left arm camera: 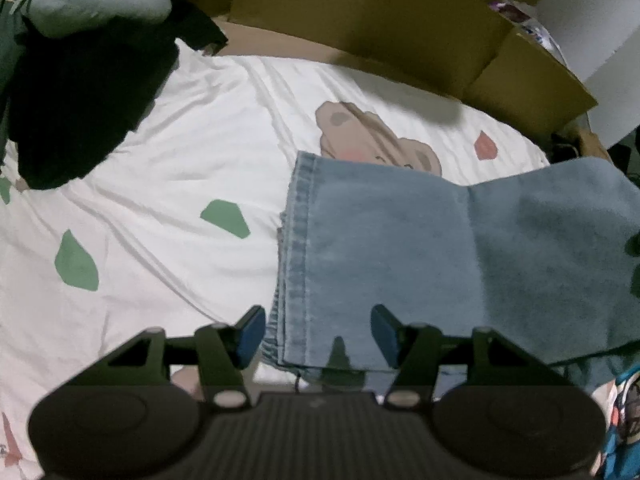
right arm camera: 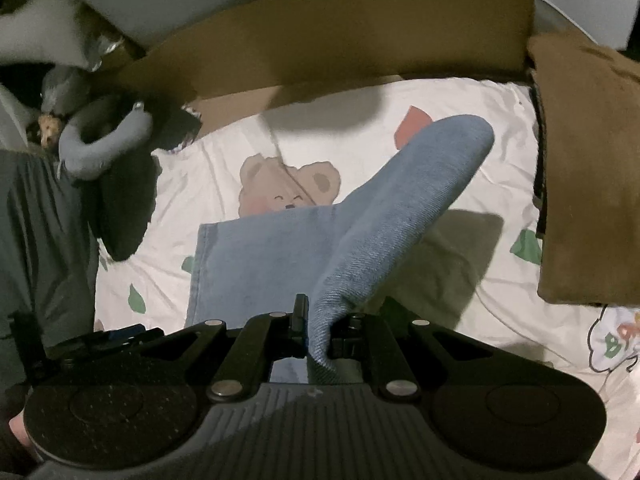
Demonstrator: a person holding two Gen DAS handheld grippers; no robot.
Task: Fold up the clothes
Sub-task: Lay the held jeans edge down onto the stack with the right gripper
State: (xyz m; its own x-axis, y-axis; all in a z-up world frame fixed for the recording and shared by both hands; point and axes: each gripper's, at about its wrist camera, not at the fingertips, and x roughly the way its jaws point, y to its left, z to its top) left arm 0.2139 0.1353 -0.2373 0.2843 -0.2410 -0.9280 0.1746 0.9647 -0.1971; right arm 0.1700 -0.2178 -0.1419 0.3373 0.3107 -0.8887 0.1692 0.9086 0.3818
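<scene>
Folding well here means carrying the pinched layer across in one flat sweep. Your left gripper is hovering with jaws apart, holding nothing, above the hemmed edge of the jeans, which are lying on the bed sheet toward its near edge. Your right gripper is clamping a raised denim flap. Only the right view is showing that grip.
</scene>
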